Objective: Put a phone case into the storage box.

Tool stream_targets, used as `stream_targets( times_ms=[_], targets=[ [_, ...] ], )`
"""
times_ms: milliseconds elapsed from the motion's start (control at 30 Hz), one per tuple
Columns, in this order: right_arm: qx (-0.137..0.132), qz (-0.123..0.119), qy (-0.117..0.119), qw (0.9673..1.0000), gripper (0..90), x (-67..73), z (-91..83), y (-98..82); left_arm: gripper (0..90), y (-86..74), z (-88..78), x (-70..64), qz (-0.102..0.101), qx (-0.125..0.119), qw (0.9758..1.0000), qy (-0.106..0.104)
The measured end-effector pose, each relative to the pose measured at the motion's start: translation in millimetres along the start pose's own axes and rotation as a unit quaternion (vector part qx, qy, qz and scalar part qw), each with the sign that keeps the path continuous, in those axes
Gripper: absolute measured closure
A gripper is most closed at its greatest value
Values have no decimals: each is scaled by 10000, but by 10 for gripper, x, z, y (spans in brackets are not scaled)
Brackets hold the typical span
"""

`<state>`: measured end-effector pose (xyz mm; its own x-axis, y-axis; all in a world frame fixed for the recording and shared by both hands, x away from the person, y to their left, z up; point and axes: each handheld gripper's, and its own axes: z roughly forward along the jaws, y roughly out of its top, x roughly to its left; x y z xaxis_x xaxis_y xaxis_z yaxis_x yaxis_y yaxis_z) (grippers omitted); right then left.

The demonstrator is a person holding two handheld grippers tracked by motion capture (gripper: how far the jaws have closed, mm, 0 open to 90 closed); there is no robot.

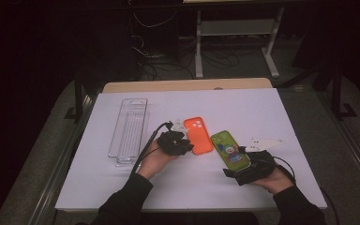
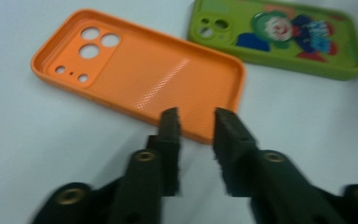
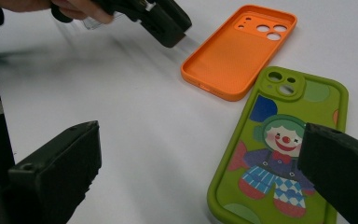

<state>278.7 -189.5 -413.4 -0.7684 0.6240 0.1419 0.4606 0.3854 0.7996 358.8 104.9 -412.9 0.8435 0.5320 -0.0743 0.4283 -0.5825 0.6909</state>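
A white table (image 1: 122, 187) sits in a dark room. The left gripper (image 2: 196, 122), jaws narrowly parted and empty, hovers at the orange phone case's (image 2: 144, 79) near edge. The right gripper (image 3: 200, 163) gapes wide beside the green case (image 3: 284, 154). Bare tabletop surrounds both.

A dim lab or workshop recording bench.
A white-topped table (image 1: 262, 101) stood on a grey floor (image 1: 351, 154); behind it, loose cables (image 1: 161, 61) trailed beside a white metal rack (image 1: 236, 28) in the dark.
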Motion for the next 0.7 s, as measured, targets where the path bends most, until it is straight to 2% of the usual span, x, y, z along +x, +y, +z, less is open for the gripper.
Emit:
stream_targets(
  times_ms=[67, 200, 267, 533, 600, 633, 667, 700],
  targets=[
    [2, -1, -3, 10000, 0, 0, 1, 0, 566, -14, -62, 6, 109, -96, 9998, -123],
    [6, -1, -7, 10000, 0, 1, 4, 0, 433, -55, -172, -25, 108, -321, 9987, -386],
    [6, 1, -10, 10000, 0, -1, 2, 0, 378, -82, -232, -41, 201, -398, 9979, -473],
    [19, -3, -32, 10000, 0, -4, 2, -3, 144, -243, -422, -122, 327, -605, 9959, -588],
    [20, 28, -34, 10000, 0, 1, -1, -2, 110, -282, -457, -151, 275, -657, 9959, -566],
    [25, 35, -37, 10000, 0, 1, -3, -2, 80, -297, -470, -147, 333, -635, 9957, -583],
    [28, 54, -46, 10000, 0, 1, -6, -1, 46, -314, -473, -160, 259, -678, 9954, -633],
    [29, 40, -65, 10000, 0, -1, -7, -1, 6, -323, -477, -159, 267, -652, 9953, -664]
  ],
)
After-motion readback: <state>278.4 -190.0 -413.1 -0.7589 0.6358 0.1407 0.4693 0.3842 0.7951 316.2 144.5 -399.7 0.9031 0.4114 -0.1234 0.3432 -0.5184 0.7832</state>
